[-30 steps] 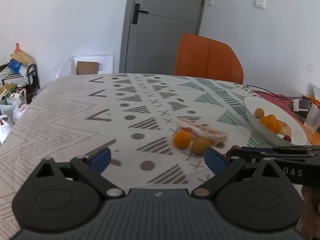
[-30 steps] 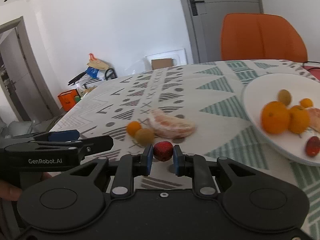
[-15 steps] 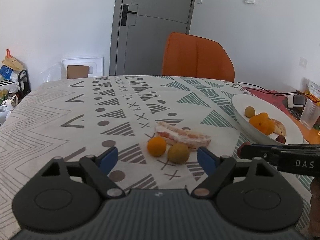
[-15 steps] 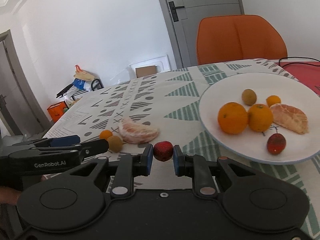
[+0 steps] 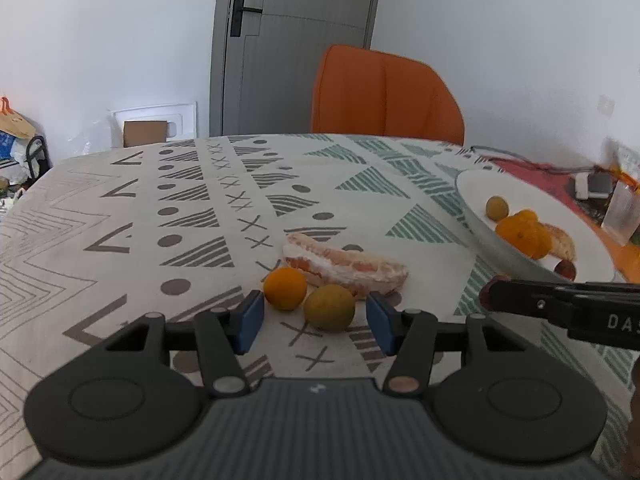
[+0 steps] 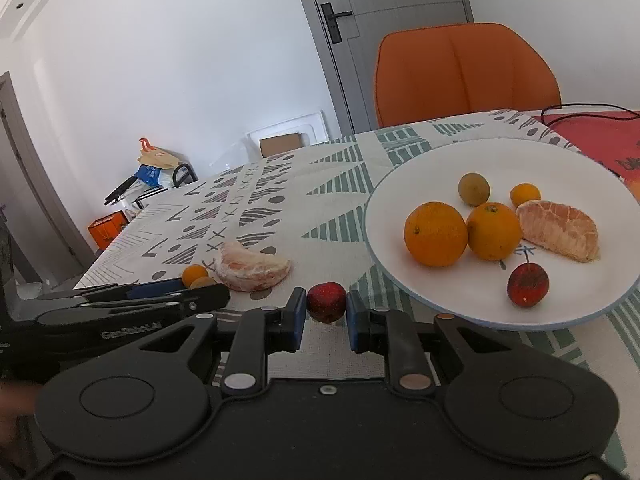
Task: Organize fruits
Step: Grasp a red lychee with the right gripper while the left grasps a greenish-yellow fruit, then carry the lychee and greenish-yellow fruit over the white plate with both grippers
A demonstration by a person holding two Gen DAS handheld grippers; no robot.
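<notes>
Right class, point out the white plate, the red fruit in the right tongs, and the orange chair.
white plate [image 6: 420,160], right wrist view, bare far rim.
red fruit [image 6: 326,301], right wrist view, its middle.
orange chair [image 5: 384,96], left wrist view, backrest centre.

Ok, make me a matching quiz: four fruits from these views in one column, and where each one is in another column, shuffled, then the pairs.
1. small red round fruit with no stem
2. red fruit with a stem
3. olive-green round fruit
4. peeled citrus segment beside it

A. on the white plate
B. on the cloth, ahead of the closing left gripper
C. clamped in the right gripper
D. lying on the cloth behind two small fruits

1-C, 2-A, 3-B, 4-D
</notes>
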